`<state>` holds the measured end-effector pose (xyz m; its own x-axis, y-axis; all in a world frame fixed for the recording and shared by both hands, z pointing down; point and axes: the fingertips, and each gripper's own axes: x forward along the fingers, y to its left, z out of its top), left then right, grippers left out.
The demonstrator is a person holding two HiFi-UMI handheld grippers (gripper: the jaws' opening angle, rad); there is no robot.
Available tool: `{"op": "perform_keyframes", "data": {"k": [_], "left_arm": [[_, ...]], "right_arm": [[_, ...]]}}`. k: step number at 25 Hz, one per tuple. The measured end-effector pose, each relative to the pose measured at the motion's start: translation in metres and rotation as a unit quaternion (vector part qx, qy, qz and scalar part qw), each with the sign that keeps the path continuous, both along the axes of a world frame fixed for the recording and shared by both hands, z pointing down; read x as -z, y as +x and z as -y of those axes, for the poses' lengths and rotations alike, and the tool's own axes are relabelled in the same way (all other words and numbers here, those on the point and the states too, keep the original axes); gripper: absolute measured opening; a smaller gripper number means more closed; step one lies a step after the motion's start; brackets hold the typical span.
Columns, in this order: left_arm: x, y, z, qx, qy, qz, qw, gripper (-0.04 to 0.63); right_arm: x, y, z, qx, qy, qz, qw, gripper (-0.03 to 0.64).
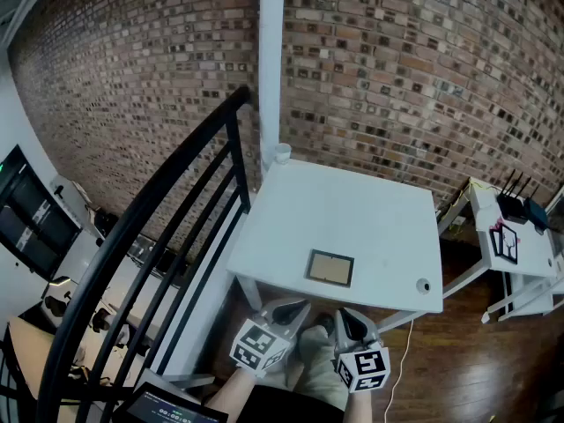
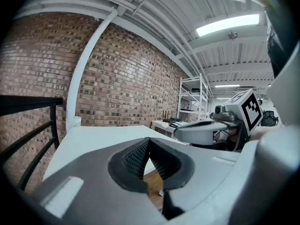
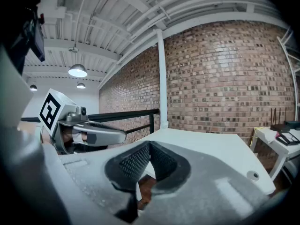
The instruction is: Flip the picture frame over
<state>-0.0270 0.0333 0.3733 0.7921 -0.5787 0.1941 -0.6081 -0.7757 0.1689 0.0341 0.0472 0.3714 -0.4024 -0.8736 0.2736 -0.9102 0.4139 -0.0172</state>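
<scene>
Brown picture frame [image 1: 330, 268] lies crosswise on the desk [image 1: 370, 210], just beyond my left hand-held gripper [image 1: 298, 307] and right hand-held gripper [image 1: 345, 315], both clenched empty.

a loft-style lab or workshop: bare brick wall [image 1: 397, 51], white-painted ceiling beams [image 2: 154, 13] with a strip light [image 2: 227, 24], metal shelving [image 2: 192, 97], plain white tables [image 1: 352, 210], black railing [image 1: 189, 152], monitors [image 1: 26, 210], wood floor [image 1: 458, 359].
</scene>
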Motion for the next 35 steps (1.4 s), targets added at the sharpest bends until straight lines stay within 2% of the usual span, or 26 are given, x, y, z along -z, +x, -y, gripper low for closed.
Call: {"op": "perform_keyframes", "data": {"k": [22,35], "left_arm": [[-0.019,0.011,0.012,-0.008,-0.018,0.008,0.9998,0.011],[-0.06,0.024,0.016,-0.013,-0.061,0.022,0.9978,0.011]], "right_arm": [[-0.019,0.008,0.015,-0.001,-0.017,0.006,1.0,-0.008],[-0.059,0.021,0.021,-0.006,-0.06,0.021,0.998,-0.008]]}}
